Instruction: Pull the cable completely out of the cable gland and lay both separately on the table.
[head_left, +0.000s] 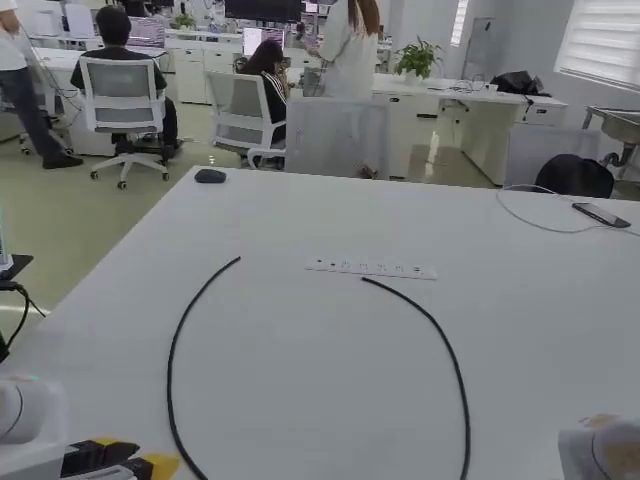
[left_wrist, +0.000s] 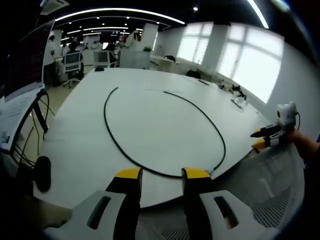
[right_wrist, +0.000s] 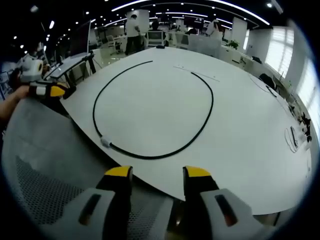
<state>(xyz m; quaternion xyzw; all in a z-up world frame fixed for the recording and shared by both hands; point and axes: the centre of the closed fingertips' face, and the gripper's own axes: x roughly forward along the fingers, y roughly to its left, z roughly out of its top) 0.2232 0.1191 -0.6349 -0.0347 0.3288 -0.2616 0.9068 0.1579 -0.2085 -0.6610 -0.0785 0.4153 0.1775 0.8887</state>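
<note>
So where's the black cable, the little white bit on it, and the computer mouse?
cable (head_left: 170, 370), head view, on the left curve of its loop.
cable gland (right_wrist: 106, 142), right gripper view, on its small white body.
mouse (head_left: 210, 176), head view, on its dark top.
</note>
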